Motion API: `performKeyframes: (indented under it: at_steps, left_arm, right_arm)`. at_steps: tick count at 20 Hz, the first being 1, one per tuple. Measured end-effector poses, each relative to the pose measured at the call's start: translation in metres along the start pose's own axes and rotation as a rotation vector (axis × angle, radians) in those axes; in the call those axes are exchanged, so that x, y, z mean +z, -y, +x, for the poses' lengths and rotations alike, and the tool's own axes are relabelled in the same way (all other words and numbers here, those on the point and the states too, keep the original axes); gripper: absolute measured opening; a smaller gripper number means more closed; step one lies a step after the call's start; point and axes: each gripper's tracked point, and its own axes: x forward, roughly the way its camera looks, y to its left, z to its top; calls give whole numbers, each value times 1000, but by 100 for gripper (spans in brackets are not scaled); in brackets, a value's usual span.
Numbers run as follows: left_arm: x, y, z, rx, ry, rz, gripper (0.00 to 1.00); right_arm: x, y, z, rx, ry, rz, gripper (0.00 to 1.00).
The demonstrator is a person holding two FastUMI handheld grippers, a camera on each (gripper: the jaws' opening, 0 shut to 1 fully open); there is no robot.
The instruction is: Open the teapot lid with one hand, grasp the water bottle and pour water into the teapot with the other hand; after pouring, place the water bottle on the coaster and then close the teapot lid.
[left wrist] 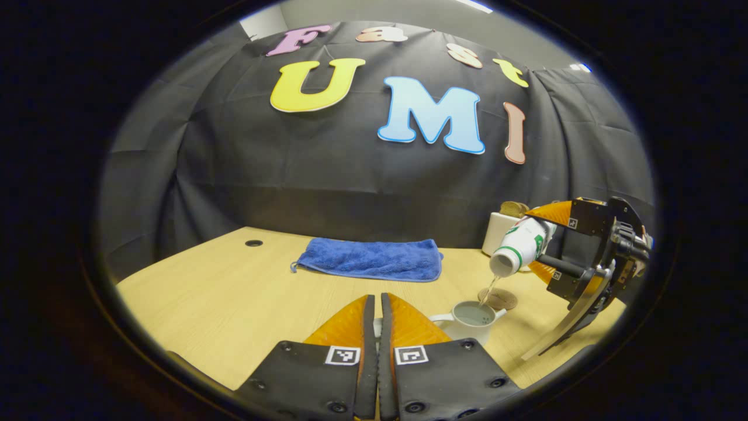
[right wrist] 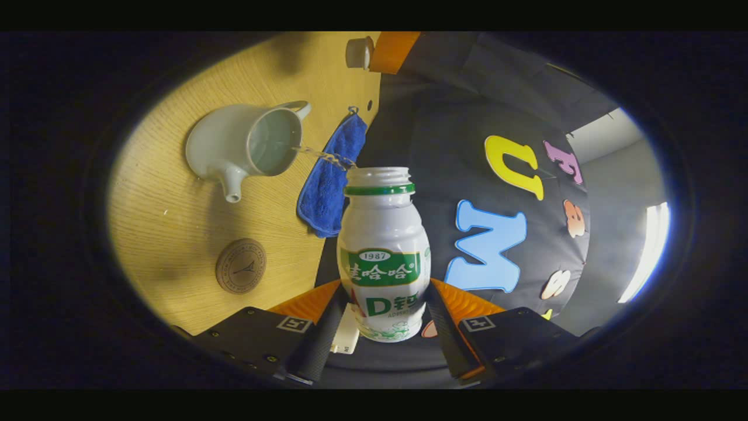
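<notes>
Right claw (right wrist: 383,318): gripped the bottle (right wrist: 383,257) at its lower body, tipped mouth toward the teapot (right wrist: 245,143), centre of frame.
Stream: thin, reached from bottle mouth into the open pot, upper left.
Left claw (left wrist: 377,327): fingers pressed nearly together at bottom centre; whether they pinched the lid, I could not tell.
Coaster (right wrist: 241,265): bare on the worktop (right wrist: 169,234), lower left, near the pot.
Towel (left wrist: 369,259): mid-frame, beyond the pot.
Risk: a thin stream could miss the narrow opening if the bottle drifted; over-tilting might cause overflow or splashing.
</notes>
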Motion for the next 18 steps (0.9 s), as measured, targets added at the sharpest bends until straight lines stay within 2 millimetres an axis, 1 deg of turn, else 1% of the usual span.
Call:
performKeyframes:
  at_steps: [2, 3, 6, 7, 8, 11, 16, 17, 18]
  left_arm:
    - [0, 0, -1, -1, 2, 0, 4]
    - [-1, 0, -1, -1, 2, -1, 8]
    - [0, 0, -1, -1, 3, 0, 7]
    - [-1, -1, -2, -1, 3, 0, 4]
    - [-1, 0, -1, -2, 2, -1, 8]
    - [-1, -1, -3, -1, 1, -3, 8]
    - [0, -2, -3, -3, 0, -4, 8]
    - [-2, -2, -2, -3, -1, -4, 4]
    - [-1, -2, -3, -4, -1, -5, 8]
  right_arm:
    - [1, 2, 0, -6, 3, -12, 78]
    - [1, 3, 0, -10, 5, -18, 78]
    - [2, 6, 1, -17, 12, -35, 77]
    - [3, 7, 1, -19, 15, -40, 77]
    - [3, 9, 2, -21, 18, -44, 78]
    - [4, 11, 1, -24, 25, -57, 77]
    - [6, 19, 2, -42, 36, -87, 78]
    - [7, 20, 1, -44, 39, -93, 78]
    - [7, 21, 1, -48, 42, -100, 77]
